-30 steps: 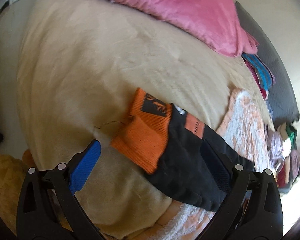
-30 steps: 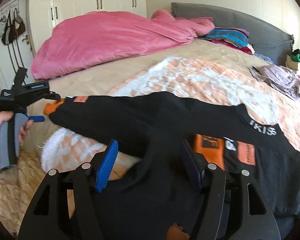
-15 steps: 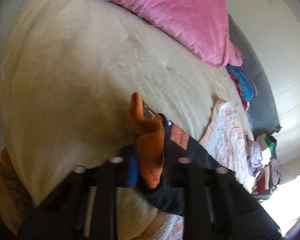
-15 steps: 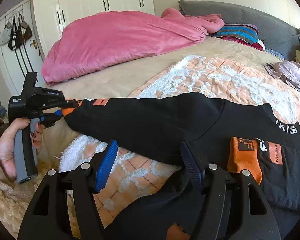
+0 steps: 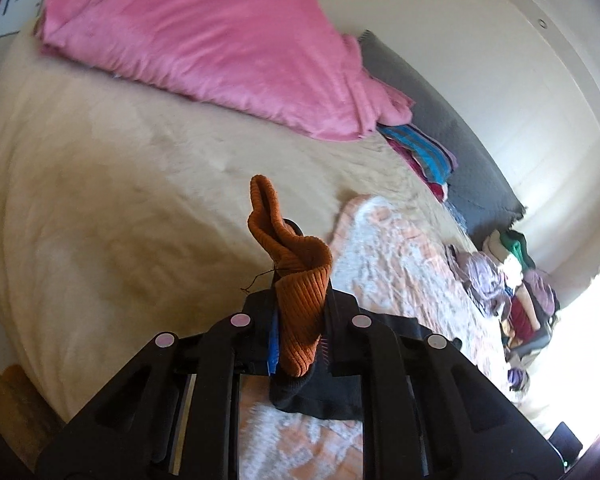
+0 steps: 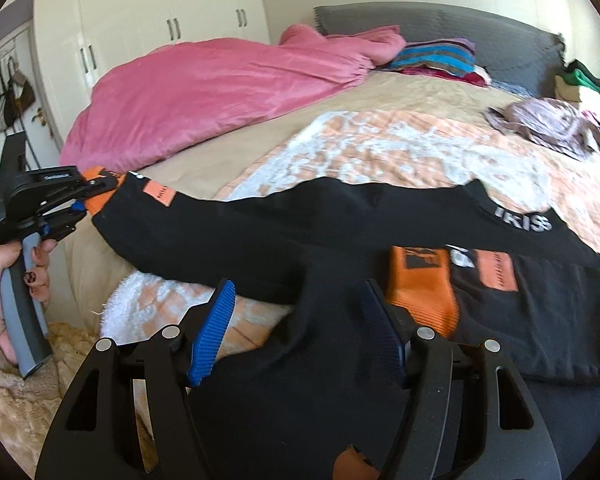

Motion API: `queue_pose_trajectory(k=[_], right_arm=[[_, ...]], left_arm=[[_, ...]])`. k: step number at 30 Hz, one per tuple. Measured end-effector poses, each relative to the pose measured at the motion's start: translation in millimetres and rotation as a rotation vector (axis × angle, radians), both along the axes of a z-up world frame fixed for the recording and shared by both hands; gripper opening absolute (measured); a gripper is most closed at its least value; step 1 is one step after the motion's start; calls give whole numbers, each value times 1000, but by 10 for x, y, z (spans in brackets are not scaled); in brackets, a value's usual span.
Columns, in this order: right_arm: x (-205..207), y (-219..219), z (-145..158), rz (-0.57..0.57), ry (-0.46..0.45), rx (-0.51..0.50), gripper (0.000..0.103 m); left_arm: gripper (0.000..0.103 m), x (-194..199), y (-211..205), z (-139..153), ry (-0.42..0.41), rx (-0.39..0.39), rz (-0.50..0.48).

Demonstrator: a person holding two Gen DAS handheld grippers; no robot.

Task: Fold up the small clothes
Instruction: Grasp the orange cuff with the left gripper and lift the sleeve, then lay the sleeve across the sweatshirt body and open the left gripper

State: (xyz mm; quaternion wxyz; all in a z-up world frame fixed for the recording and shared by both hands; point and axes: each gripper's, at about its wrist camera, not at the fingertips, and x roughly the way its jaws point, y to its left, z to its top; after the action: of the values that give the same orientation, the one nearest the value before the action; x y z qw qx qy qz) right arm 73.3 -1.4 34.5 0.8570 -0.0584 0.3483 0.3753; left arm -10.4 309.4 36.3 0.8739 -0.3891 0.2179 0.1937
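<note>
Orange ribbed cuff sits pinched between the jaws of the left gripper, which have just been closing onto it; its loose end stands up past the fingertips, folded over on itself. Below the jaws, black sleeve cloth hangs down from the cuff. In the right wrist view the same gripper shows at far left, held by a hand, with the cuff caught at its tip and the sleeve stretched from there toward the body of the black top.

The top lies spread on the bed, partly over a peach and white blanket. Its collar, with white lettering, lies beyond the right-hand jaw of the right gripper. That gripper's jaws stand spread, with black cloth of the top below and between them; the pads do not press on it. Just past the right-hand jaw lies the other orange cuff, flat on the top's front.

Far beyond both sets of jaws, a pink duvet is heaped along the bed, and a crumpled mauve garment lies off to the right.
</note>
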Motion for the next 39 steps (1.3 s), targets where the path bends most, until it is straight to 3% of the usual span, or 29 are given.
queue_pose_trajectory(k=[21,39], right_arm=[[197,-1180,190,-306,-24,46,64],[272,-1961,143,-495,-2,61,64]], left_arm=[[8,477,-1020,563,-109,99,-294],[8,1113,-1872,510,-62,106,-512]])
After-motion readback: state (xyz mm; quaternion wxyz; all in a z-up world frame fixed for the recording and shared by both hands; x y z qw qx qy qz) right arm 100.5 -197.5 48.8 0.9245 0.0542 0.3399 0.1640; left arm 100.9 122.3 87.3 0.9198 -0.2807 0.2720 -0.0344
